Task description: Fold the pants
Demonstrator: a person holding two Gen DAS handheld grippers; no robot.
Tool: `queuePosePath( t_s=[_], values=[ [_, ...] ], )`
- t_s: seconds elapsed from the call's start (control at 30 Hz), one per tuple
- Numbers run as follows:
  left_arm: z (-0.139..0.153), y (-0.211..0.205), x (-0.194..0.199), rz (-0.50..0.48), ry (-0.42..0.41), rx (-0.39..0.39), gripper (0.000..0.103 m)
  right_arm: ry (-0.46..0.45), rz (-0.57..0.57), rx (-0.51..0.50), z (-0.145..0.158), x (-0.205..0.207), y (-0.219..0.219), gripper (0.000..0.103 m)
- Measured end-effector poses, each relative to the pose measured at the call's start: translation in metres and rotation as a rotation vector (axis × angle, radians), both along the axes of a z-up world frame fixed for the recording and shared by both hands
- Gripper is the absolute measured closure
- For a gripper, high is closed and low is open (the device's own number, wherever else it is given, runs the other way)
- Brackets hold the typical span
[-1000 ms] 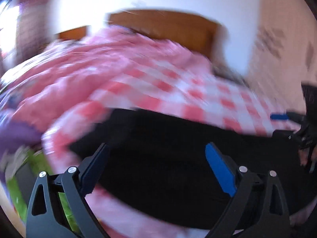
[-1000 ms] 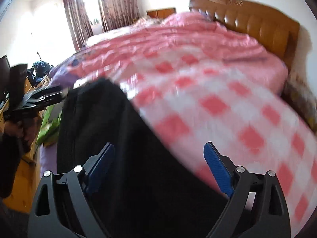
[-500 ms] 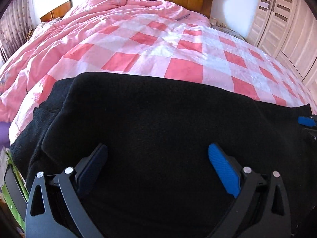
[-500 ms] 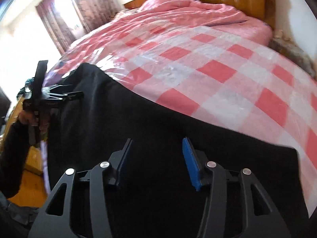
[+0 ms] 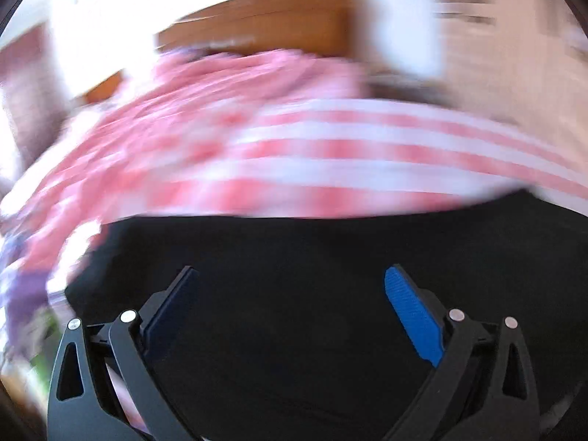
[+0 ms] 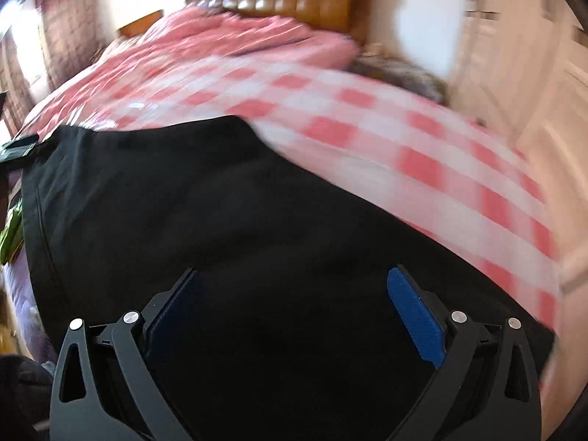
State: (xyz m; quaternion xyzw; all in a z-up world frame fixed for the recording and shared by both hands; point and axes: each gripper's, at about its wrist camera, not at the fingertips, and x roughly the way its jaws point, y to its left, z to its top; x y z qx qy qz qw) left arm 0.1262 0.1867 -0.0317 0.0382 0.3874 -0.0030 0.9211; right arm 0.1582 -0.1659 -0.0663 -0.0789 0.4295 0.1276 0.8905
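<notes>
Black pants (image 5: pixel 294 242) lie spread over the near part of a pink and white checked quilt (image 5: pixel 330 154). The left wrist view is heavily blurred by motion. My left gripper (image 5: pixel 292 275) is open wide just above the black cloth, with nothing pinched. In the right wrist view the pants (image 6: pixel 183 191) fill the lower half, with a folded corner at the top. My right gripper (image 6: pixel 292 275) hovers over them; its jaws are opening wide and no cloth is caught between them. The left gripper's tip (image 6: pixel 18 147) shows at the pants' far left edge.
The bed has a brown padded headboard (image 6: pixel 294 0). Pale wardrobe doors (image 6: pixel 514 73) stand at the right and dark red curtains (image 6: pixel 66 25) at the left. Something green (image 6: pixel 11 231) lies beyond the bed's left edge. A grey bundle (image 6: pixel 397 70) sits beside the quilt.
The right gripper's jaws narrowed half a second ago and now stand wide apart. Both grippers have swung sideways over the pants, and the left view has gone blurred again.
</notes>
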Motion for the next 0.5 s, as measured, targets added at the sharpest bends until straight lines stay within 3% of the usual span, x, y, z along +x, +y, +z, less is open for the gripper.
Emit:
queuePosePath(
  t_s=[0.07,0.17,0.3,0.43,0.5],
  values=[
    [-0.008,-0.058,-0.009,-0.188,0.054,-0.056,0.002,-0.003,-0.034,0.005,0.0,-0.015,-0.02,0.005],
    [-0.026,-0.117,-0.016,-0.305,0.083,0.002,0.002,-0.016,-0.105,0.038,0.004,-0.04,-0.063,0.005],
    [-0.055,-0.156,-0.017,-0.347,0.122,0.114,0.001,-0.024,-0.167,0.069,0.0,-0.071,-0.102,0.005],
    [-0.062,-0.144,-0.007,-0.328,0.146,0.001,0.001,-0.014,-0.17,-0.01,-0.027,-0.082,-0.109,0.004],
    [-0.062,-0.141,-0.008,-0.319,0.148,0.0,0.001,-0.033,-0.194,0.033,-0.026,-0.088,-0.114,0.005]
  ],
)
